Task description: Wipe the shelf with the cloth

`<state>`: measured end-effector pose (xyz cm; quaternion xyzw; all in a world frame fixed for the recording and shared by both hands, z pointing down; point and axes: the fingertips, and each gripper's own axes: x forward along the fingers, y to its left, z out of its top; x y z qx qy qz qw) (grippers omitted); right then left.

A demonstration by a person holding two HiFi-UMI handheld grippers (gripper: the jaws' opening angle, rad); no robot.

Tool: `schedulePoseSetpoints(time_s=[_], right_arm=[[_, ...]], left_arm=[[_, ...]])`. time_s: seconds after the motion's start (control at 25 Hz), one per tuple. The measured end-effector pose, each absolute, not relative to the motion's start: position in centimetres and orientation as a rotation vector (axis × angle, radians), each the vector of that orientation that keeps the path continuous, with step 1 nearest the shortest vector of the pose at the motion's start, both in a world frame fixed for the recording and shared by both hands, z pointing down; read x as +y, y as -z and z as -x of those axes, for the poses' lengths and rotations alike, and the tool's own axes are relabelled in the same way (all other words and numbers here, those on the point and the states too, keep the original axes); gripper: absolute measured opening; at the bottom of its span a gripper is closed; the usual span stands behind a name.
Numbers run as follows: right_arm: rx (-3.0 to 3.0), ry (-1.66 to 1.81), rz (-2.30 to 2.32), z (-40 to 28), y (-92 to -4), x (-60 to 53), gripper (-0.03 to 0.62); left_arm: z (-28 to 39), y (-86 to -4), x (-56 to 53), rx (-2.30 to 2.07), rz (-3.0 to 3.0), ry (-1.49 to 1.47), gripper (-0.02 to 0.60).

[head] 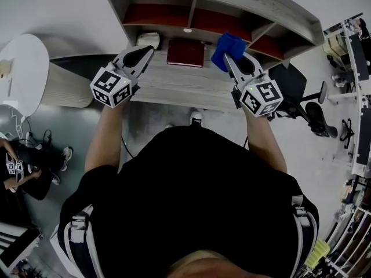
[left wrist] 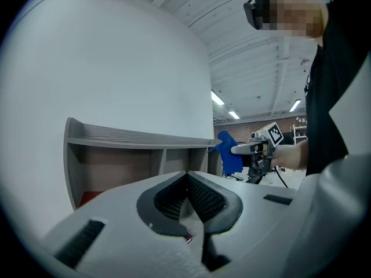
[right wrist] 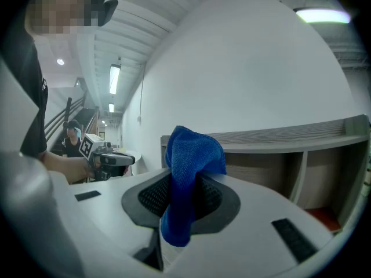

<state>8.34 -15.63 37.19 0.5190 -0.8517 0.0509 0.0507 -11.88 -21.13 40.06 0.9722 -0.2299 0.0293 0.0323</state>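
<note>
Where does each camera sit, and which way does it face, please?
Head view: on the person's head, facing steeply down at the shelf; forearms, left gripper, right gripper show.
Left gripper view: on the left gripper, facing along its shut jaws toward the shelf.
Right gripper view: on the right gripper, along jaws clamping the blue cloth.
Shared: each gripper view shows the other gripper.

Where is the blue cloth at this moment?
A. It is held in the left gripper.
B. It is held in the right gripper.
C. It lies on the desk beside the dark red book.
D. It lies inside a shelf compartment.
B: the right gripper view shows the blue cloth pinched between the jaws of the right gripper; the left gripper is shut on nothing.
</note>
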Motion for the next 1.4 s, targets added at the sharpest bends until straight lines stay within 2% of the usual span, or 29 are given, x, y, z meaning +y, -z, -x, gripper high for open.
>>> schedulePoseSetpoints(time_s=[0.84,1.4], right_arm=[[-2.66,-0.206,-1.467,-11.6,-38.3,-20.2,0.072],[-2.609,-0.224,-1.363,-11.4,-41.3,-26.6,0.072]], left_arm=[[7.6,-39.8,-22.3,-0.792,-2.979,-0.126,0.017],[7.9,-40.8,-24.1,-0.88,-2.929,-0.162,0.017]])
